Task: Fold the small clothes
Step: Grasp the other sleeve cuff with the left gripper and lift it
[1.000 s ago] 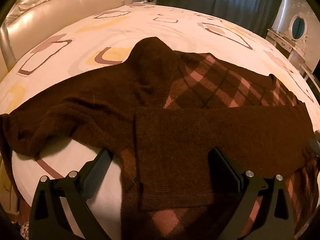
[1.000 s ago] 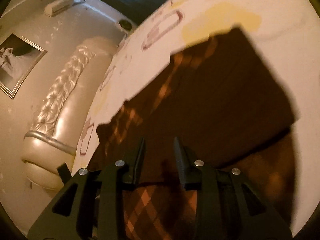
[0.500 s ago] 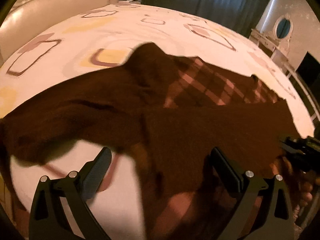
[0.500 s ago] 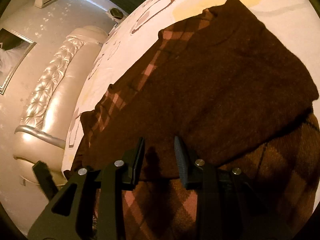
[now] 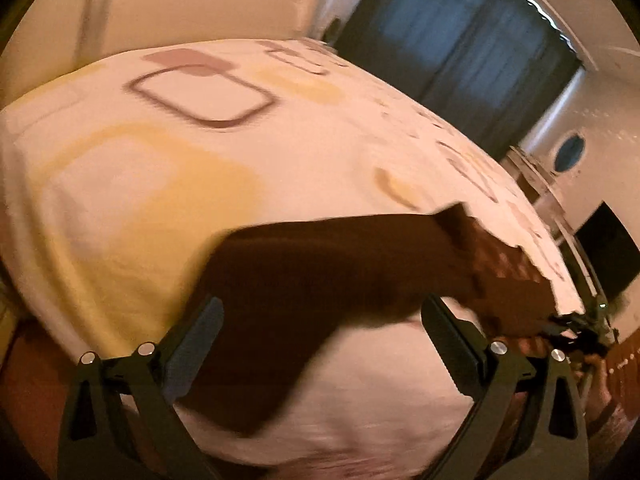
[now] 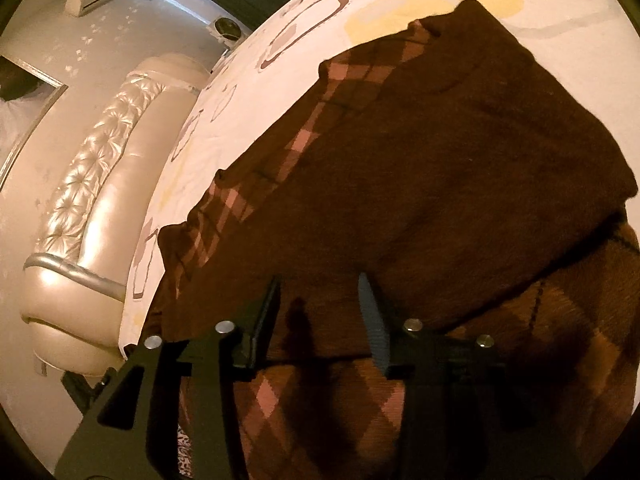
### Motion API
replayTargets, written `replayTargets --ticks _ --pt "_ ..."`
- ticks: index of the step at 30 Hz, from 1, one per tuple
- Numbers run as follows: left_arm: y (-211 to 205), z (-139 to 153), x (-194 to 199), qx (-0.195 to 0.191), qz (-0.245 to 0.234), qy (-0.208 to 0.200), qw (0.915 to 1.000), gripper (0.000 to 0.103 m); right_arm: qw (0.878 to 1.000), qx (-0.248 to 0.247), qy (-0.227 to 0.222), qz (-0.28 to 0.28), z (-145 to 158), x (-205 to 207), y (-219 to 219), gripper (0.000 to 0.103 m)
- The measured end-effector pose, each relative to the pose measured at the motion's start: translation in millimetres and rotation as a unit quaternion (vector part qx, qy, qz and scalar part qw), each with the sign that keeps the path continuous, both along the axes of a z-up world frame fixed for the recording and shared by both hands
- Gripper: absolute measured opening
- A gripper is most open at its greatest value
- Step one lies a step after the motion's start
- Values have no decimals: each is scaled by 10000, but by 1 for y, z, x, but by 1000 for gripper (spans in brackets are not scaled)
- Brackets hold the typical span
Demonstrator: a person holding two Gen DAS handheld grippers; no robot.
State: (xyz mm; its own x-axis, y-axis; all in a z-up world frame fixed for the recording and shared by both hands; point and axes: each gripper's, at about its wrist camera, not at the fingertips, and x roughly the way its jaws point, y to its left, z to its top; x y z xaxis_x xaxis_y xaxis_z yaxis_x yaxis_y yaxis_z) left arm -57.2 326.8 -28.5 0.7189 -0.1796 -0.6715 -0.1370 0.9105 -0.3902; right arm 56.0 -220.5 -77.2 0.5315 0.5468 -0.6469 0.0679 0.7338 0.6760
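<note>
A dark brown sweater with a pink argyle front lies on the bed. In the right wrist view the sweater (image 6: 460, 152) fills the middle, with one sleeve folded across the body. My right gripper (image 6: 320, 308) is open just above that folded sleeve's edge and holds nothing. In the blurred left wrist view the sweater's other sleeve (image 5: 320, 276) stretches out across the sheet. My left gripper (image 5: 320, 344) is wide open over that sleeve and holds nothing. The right gripper shows small at the far right of the left wrist view (image 5: 580, 332).
The bed sheet (image 5: 160, 200) is pale with yellow and mauve rounded squares. A tufted cream headboard (image 6: 92, 168) stands at the left. Dark curtains (image 5: 460, 40) and a dresser with an oval mirror (image 5: 568, 152) stand beyond the bed.
My left gripper has swung left, from over the sweater's body to over the outstretched sleeve. My right gripper has opened a little wider and the right view has barely shifted.
</note>
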Motion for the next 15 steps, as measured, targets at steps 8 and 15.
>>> replayTargets --ticks 8,15 --pt "51 -56 -8 -389 -88 427 9983 98 9999 -139 -43 -1 6 2 10 60" --pt "48 -91 -15 -865 -450 578 9936 98 9999 55 34 -106 5 1 6 60"
